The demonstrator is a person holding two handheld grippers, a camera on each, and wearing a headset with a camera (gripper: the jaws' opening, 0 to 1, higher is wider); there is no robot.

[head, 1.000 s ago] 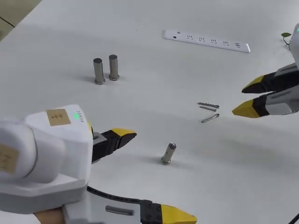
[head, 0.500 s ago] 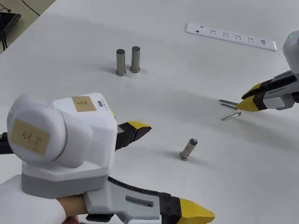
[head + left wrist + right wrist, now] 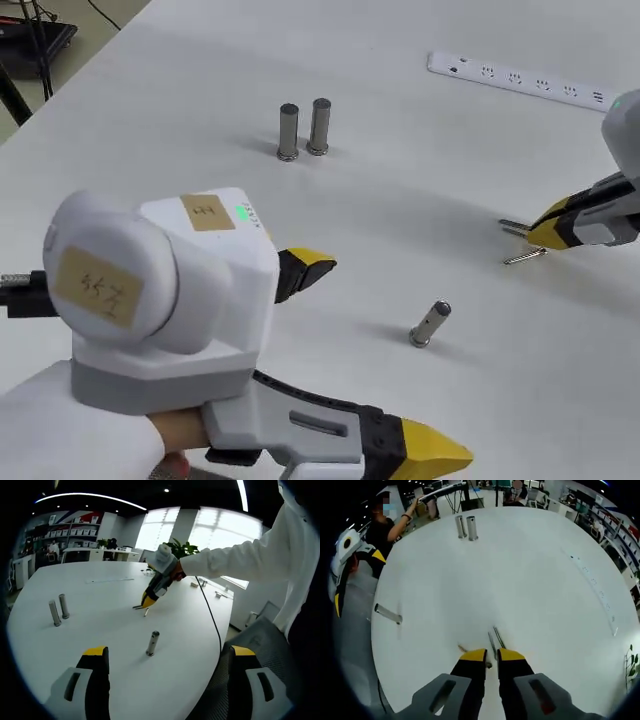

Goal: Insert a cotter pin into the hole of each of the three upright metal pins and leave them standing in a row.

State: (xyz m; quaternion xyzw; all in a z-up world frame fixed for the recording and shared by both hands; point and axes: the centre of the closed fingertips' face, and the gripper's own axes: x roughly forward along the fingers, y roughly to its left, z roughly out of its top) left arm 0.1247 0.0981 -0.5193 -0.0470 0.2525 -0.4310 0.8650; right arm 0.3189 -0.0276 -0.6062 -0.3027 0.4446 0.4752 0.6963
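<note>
Two upright metal pins (image 3: 289, 131) (image 3: 320, 126) stand side by side at the far side of the white table (image 3: 180, 120). A third metal pin (image 3: 430, 323) stands alone nearer me, ahead of my left gripper (image 3: 375, 362), which is wide open and holds nothing. Small cotter pins (image 3: 522, 244) lie at the right. My right gripper (image 3: 545, 232) is down on them, its jaws closed around one cotter pin (image 3: 492, 642), with another cotter pin (image 3: 498, 636) beside it. The left gripper view shows the lone pin (image 3: 152, 643), the pair (image 3: 58, 610) and the right gripper (image 3: 148, 598).
A white power strip (image 3: 520, 82) lies along the far right of the table. The table's edge runs near the lone pin (image 3: 387, 613) in the right gripper view. A person (image 3: 395, 522) stands beyond the far end.
My right gripper has come down to the cotter pins and its jaws have closed from open. The head camera has shifted, so the pins sit further right in the picture.
</note>
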